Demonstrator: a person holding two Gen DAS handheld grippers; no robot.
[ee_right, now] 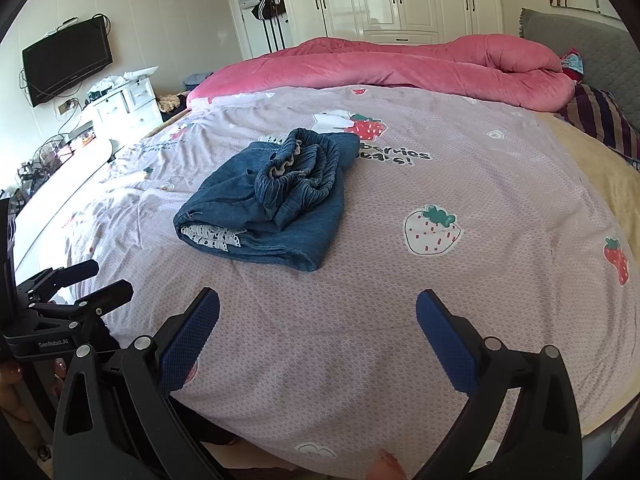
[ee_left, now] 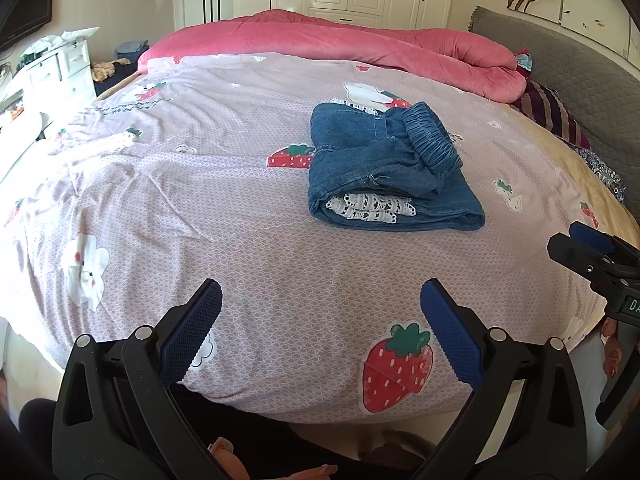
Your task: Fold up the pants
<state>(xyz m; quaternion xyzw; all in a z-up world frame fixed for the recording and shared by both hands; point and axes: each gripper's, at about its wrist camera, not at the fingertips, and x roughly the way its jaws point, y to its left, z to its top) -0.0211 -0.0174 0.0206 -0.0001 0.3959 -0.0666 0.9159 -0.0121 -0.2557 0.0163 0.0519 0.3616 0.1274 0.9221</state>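
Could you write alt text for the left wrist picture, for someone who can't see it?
Folded blue pants lie on a bed with a strawberry-print sheet. The left gripper hovers near the bed's edge, jaws open and empty.

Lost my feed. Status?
Both tools open, left, right, clear of cloth. Pants folded on bed. Nothing in the way.

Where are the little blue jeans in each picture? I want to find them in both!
Left wrist view: the folded blue jeans lie right of centre on the bed, beyond the open left gripper.
Right wrist view: the blue jeans lie left of centre, beyond the open right gripper.
Shared landmark: the rolled pink blanket lies behind them across the far side of the bed.
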